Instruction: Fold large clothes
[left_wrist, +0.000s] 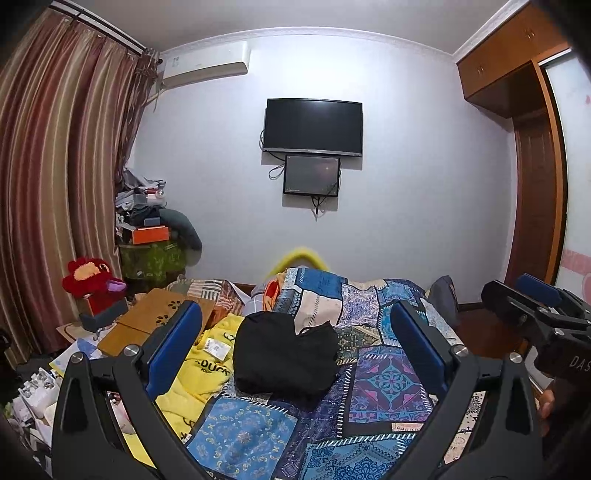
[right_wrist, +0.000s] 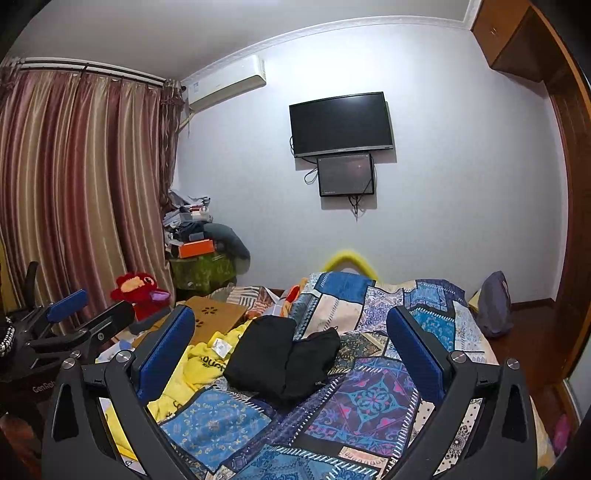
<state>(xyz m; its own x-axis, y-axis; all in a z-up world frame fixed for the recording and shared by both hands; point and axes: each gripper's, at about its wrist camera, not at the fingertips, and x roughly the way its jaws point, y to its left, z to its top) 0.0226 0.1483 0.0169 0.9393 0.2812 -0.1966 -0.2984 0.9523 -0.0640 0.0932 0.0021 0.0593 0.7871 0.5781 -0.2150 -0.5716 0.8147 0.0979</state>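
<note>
A black garment (left_wrist: 284, 356) (right_wrist: 284, 360) lies folded into a compact bundle on the patchwork bedspread (left_wrist: 388, 380) (right_wrist: 369, 402). A crumpled yellow garment (left_wrist: 207, 365) (right_wrist: 199, 365) with printed lettering lies just left of it. My left gripper (left_wrist: 295, 347) hovers above the bed with its blue-padded jaws wide apart, nothing between them, the black bundle framed ahead. My right gripper (right_wrist: 291, 350) is likewise open and empty, held level beside the left one. Each gripper shows at the edge of the other's view, the right gripper (left_wrist: 532, 306) on the right, the left gripper (right_wrist: 70, 314) on the left.
A wooden lap desk (left_wrist: 155, 317) and a red plush toy (left_wrist: 92, 280) sit at the bed's left, with clutter piled in the corner (left_wrist: 151, 229). Two screens (left_wrist: 312, 125) hang on the far wall. A wardrobe (left_wrist: 535, 147) stands at the right.
</note>
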